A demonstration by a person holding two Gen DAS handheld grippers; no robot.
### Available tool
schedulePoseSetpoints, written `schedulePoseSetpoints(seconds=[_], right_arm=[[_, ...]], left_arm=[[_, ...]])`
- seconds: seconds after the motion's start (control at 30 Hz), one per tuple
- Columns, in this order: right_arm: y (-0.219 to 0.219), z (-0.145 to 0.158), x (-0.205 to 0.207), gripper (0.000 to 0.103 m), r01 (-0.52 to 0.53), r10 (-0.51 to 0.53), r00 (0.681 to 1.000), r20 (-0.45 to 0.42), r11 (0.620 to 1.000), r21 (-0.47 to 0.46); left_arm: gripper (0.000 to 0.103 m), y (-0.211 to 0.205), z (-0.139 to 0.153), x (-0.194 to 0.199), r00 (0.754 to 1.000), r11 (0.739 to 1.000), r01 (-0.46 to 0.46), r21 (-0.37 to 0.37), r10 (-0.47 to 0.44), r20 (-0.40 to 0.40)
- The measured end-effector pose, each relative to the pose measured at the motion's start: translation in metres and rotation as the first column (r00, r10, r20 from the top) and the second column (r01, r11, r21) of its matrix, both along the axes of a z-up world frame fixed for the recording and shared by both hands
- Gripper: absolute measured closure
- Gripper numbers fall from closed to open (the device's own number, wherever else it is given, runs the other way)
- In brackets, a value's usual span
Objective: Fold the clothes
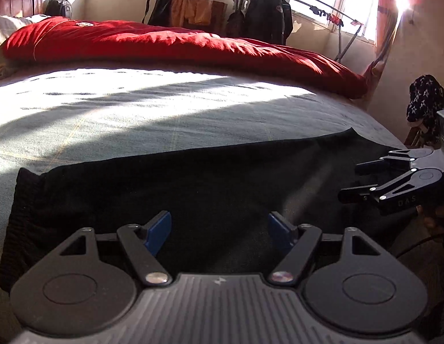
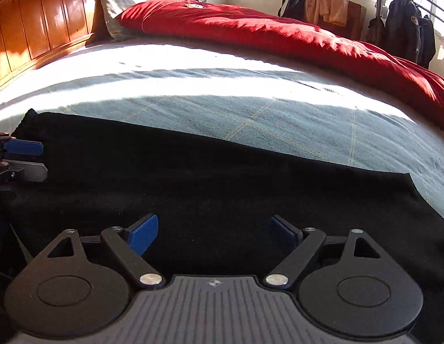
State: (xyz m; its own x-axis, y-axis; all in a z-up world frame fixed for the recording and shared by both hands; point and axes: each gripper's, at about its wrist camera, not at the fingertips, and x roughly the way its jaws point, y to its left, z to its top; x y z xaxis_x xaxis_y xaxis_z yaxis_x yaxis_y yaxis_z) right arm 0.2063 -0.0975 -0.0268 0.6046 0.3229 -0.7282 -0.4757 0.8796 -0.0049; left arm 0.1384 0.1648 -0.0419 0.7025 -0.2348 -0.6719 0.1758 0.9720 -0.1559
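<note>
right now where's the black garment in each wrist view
Left wrist view: the black garment spreads across the lower half, ribbed end at left, under the open left gripper.
Right wrist view: the black garment fills the lower half, running from the left edge down to the right, under the open right gripper.
Shared landmark: the red blanket along the bed's far side.

We hold our left gripper (image 1: 220, 230) angled downward, its two blue-padded fingers (image 1: 158, 229) spread wide apart with nothing pinched between them. In its own view, our right gripper (image 1: 352, 182) reaches in from three o'clock, its black fingers parted. Our right gripper (image 2: 214, 233) also tilts downward, jaws standing wide and empty. There, our left gripper (image 2: 35, 157) enters from nine o'clock, its fingertips apart.
</note>
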Motion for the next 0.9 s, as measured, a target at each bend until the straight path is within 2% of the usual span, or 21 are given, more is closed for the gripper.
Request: schedulePoseSetpoints(seconds=[0.07,0.17,0.3,0.37,0.4,0.43,0.47,0.53,0.7,0.8,0.87,0.9], right_arm=[[-0.009,-0.016,-0.02,0.003,0.004,-0.004,1.0,-0.016,1.0,0.008],[-0.026,-0.031,-0.056,0.0,-0.004,0.004,1.0,-0.013,0.999,0.049],[-0.045,-0.022,-0.089,0.0,-0.061,0.057,0.996,0.071,0.996,0.061],[-0.06,-0.014,-0.096,0.0,-0.068,0.057,0.991,0.118,0.994,0.088],[-0.065,-0.011,-0.099,0.002,-0.081,0.07,0.987,0.144,0.994,0.071],[-0.068,-0.01,-0.104,0.008,-0.1,0.094,0.981,0.17,0.995,0.028],[-0.071,-0.008,-0.108,0.025,-0.118,0.118,0.974,0.195,0.993,-0.016],[-0.075,-0.006,-0.115,0.045,-0.153,0.175,0.956,0.234,0.982,-0.108],[-0.064,-0.009,-0.128,0.054,-0.263,0.344,0.897,0.277,0.92,-0.291],[-0.052,-0.012,-0.126,0.062,-0.304,0.419,0.859,0.295,0.88,-0.365],[-0.045,-0.013,-0.122,0.071,-0.332,0.458,0.838,0.295,0.858,-0.392],[-0.041,-0.014,-0.12,0.072,-0.341,0.477,0.828,0.294,0.845,-0.412]], left_arm=[[0.029,-0.004,-0.015,-0.013,0.999,0.998,-0.048,0.049,0.049,-0.016],[0.026,-0.009,-0.016,-0.041,0.998,0.992,-0.069,0.103,0.068,0.015],[0.026,-0.02,-0.002,-0.057,0.994,0.985,-0.089,0.147,0.078,0.079],[0.026,-0.034,0.004,-0.058,0.99,0.986,-0.074,0.149,0.055,0.129],[0.026,-0.043,0.007,-0.058,0.987,0.988,-0.057,0.144,0.034,0.159],[0.026,-0.051,0.01,-0.059,0.982,0.989,-0.041,0.141,0.014,0.189],[0.026,-0.06,0.012,-0.059,0.977,0.99,-0.023,0.139,-0.007,0.213],[0.026,-0.076,0.014,-0.062,0.968,0.99,0.015,0.141,-0.049,0.244],[0.026,-0.109,0.014,-0.07,0.949,0.982,0.075,0.176,-0.125,0.29],[0.026,-0.115,0.014,-0.078,0.947,0.984,0.068,0.164,-0.116,0.299],[0.026,-0.114,0.015,-0.08,0.95,0.986,0.051,0.158,-0.096,0.298],[0.026,-0.113,0.014,-0.081,0.951,0.987,0.043,0.155,-0.088,0.295]])
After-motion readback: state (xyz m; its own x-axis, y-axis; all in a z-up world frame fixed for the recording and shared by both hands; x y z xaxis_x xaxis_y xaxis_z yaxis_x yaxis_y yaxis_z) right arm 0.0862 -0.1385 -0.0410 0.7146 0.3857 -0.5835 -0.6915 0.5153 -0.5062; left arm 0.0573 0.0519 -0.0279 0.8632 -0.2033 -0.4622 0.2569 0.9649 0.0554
